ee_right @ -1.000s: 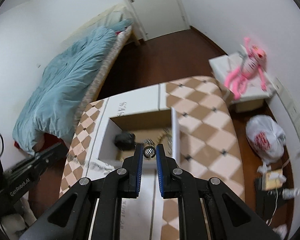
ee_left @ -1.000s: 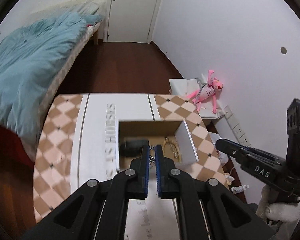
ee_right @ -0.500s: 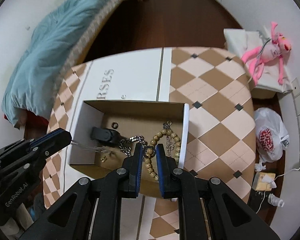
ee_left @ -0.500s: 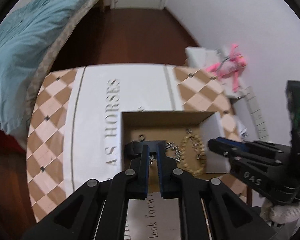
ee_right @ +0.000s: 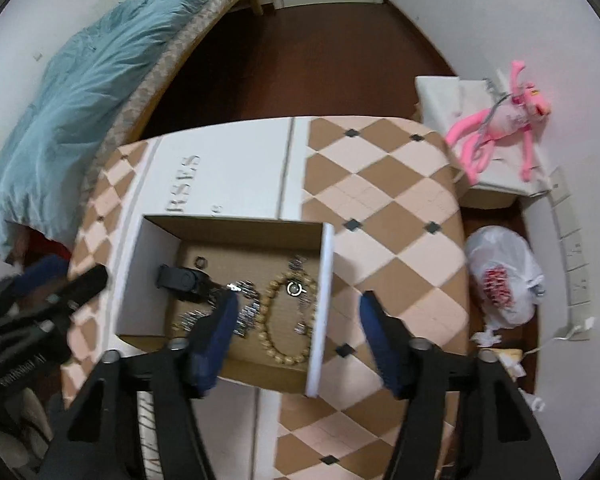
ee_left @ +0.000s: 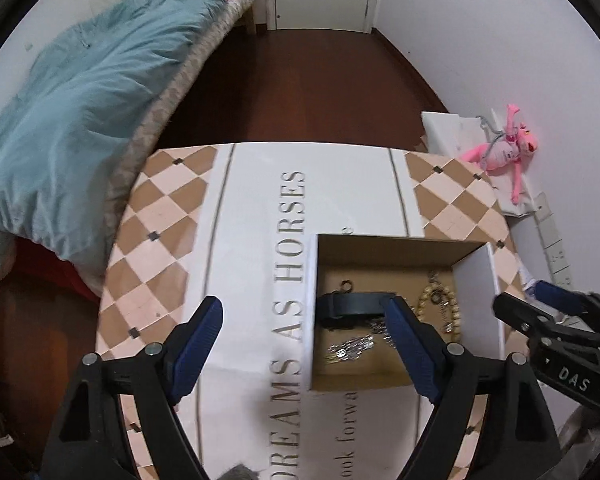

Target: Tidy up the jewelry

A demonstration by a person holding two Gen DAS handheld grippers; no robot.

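Your left gripper [ee_left: 302, 330] and right gripper [ee_right: 296, 318] both gape wide, holding nothing. The jewelry lies in the cardboard box [ee_right: 134, 280]: bead bracelet [ee_right: 286, 320], ring [ee_right: 295, 289], chains. Lift both clear without snagging anything.

Right gripper [ee_right: 298, 318]: jaws spread wide, holding nothing, above box.
Box [ee_right: 319, 304]: open cardboard, on checkered table [ee_right: 384, 200].
Bead bracelet [ee_right: 278, 344]: lying flat inside, small ring [ee_right: 295, 289] within its loop.
Black watch [ee_right: 182, 279]: left of beads.
Left gripper [ee_right: 48, 300]: beside box's left wall.
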